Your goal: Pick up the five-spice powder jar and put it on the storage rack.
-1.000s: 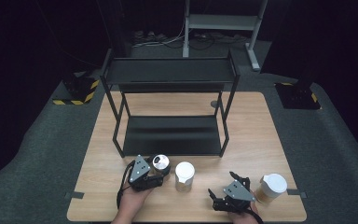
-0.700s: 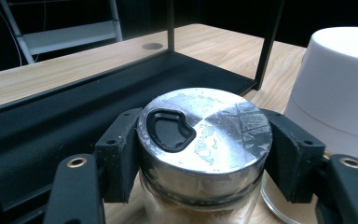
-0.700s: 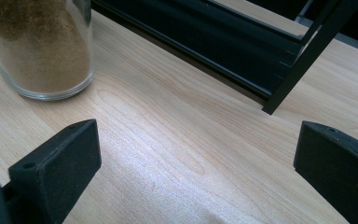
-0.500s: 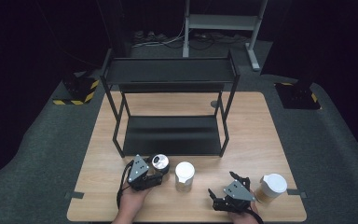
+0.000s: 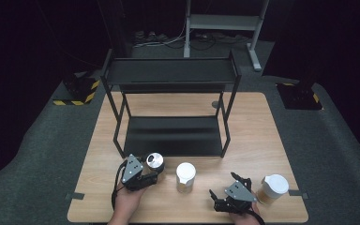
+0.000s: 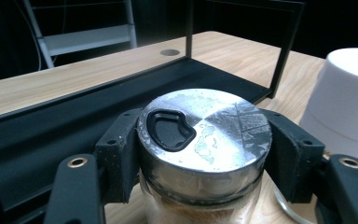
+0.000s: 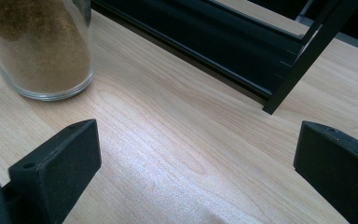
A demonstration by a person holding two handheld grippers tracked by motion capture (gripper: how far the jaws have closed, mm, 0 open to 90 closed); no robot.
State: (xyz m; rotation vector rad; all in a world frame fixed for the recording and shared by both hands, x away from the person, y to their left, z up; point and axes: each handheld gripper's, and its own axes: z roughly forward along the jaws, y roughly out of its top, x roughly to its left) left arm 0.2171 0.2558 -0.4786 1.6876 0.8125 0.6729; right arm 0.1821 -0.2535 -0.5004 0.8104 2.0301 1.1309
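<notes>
High view has my left gripper (image 5: 151, 169) near the left front of the wooden surface (image 5: 262, 140), just in front of the black shelf rack (image 5: 171, 136). Its jaws are clamped on the silver-lidded jar (image 5: 154, 162); in the left gripper view I see both pads pressed against opposite sides of the metal lid (image 6: 204, 128), with brown powder showing in the glass below. Just to the right of that jar stands a white-lidded jar (image 5: 185, 177), upright and apart from it. My right gripper (image 5: 225, 197) sits near the front edge, right of the middle, jaws spread wide with nothing between them but bare wood. A white-lidded paper cup (image 5: 273, 188) stands just to the right of that gripper. I see the rack's lower shelf lying flat on the surface.
</notes>
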